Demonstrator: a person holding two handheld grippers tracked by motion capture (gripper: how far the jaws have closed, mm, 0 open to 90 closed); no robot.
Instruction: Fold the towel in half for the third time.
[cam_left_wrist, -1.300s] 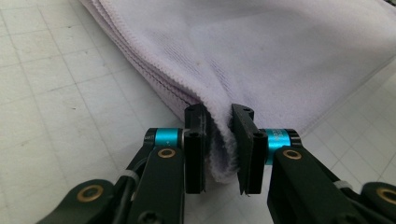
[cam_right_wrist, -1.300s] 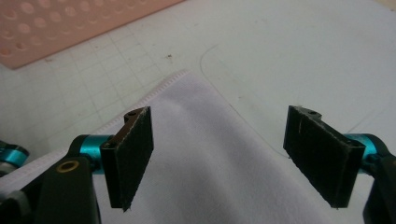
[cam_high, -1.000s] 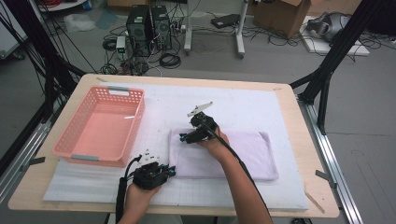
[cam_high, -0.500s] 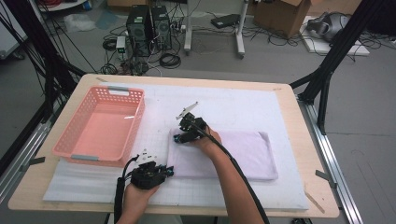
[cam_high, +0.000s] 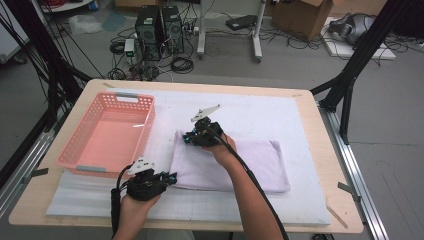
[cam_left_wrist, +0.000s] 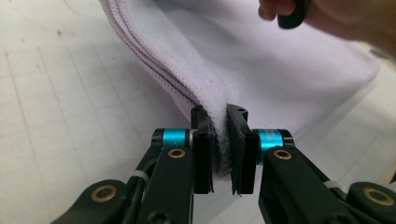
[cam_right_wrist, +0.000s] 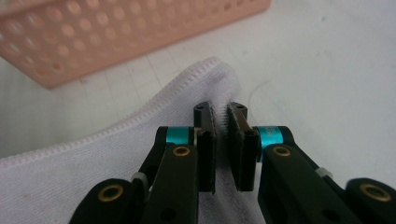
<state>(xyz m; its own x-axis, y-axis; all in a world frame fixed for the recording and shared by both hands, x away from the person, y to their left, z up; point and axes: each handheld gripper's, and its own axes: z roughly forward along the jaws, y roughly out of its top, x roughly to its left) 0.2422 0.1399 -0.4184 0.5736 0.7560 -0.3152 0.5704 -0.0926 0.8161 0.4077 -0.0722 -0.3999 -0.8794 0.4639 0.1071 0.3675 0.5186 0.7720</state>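
The folded towel (cam_high: 235, 162) lay on the white mat (cam_high: 280, 115) beside the pink basket (cam_high: 107, 132); its near-left corner was pinched by the left gripper (cam_high: 170, 178), its far-left corner by the right gripper (cam_high: 186, 140), whose jaws had just been closing; cables covered the floor beyond the table (cam_high: 320, 125).

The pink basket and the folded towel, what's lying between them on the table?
Nothing; in the high view just a narrow strip of bare white mat separates the pink basket from the folded towel.

place: lab | signs: computer towers (cam_high: 159, 29), floor cables (cam_high: 200, 50), black rig struts (cam_high: 357, 65), cardboard box (cam_high: 300, 15)
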